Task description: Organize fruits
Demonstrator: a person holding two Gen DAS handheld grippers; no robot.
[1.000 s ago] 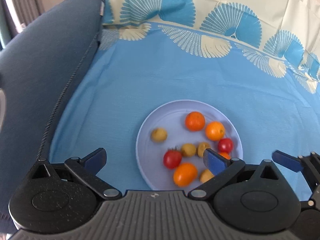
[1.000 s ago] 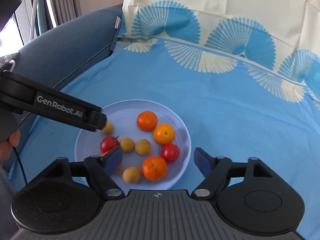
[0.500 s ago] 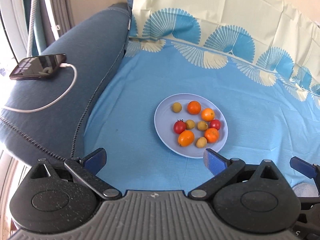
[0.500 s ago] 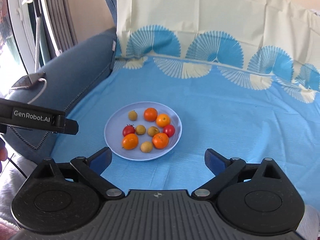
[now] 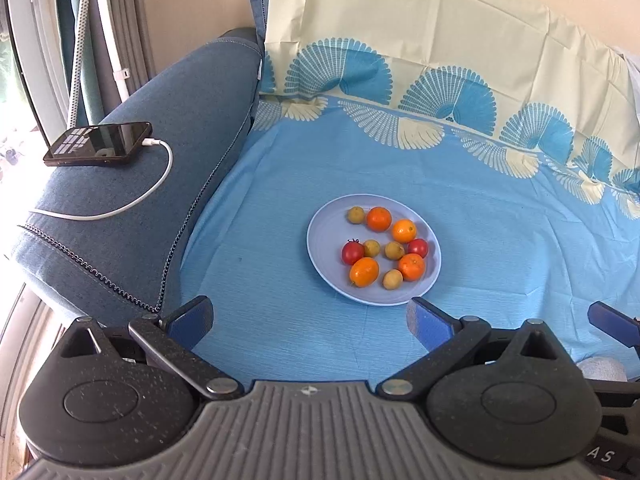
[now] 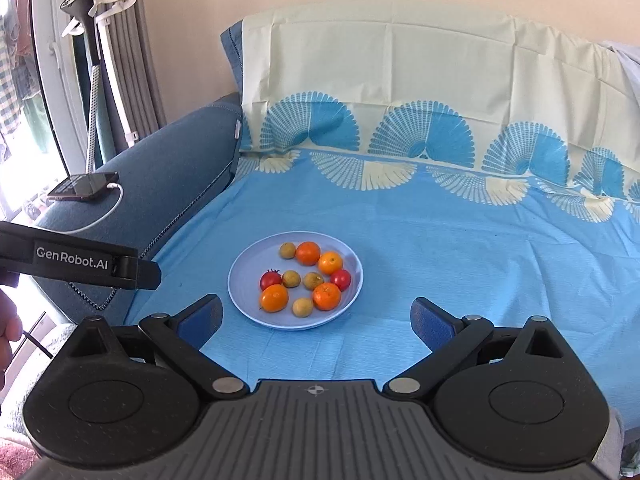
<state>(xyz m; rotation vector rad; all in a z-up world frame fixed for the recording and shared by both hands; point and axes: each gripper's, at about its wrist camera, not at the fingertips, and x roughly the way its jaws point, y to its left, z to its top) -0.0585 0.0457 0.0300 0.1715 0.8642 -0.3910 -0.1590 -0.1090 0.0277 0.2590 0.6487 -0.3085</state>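
Observation:
A pale blue plate (image 5: 328,236) lies on the blue sheet and holds several fruits: oranges (image 5: 379,218), two red tomatoes (image 5: 352,252) and small yellow-brown fruits (image 5: 355,214). My left gripper (image 5: 308,316) hangs open above the sheet on the near side of the plate, with nothing between its pads. My right gripper (image 6: 316,316) is also open and empty, and the plate (image 6: 248,280) lies just beyond its fingertips. In the right wrist view, one of the left gripper's fingers (image 6: 136,272) juts in from the left. All the fruit stays on the plate.
A dark blue sofa arm (image 5: 140,208) borders the sheet on the left and carries a phone (image 5: 98,145) on a white cable (image 5: 156,188). A fan-patterned cloth (image 5: 400,80) covers the backrest. A steamer stand (image 6: 86,4) and curtains are by the window. A person's hand (image 6: 8,332) is at the left edge.
Both grippers have pulled back and up from the plate, which now looks smaller and farther away. The right jaws have widened. The fruit has not moved.

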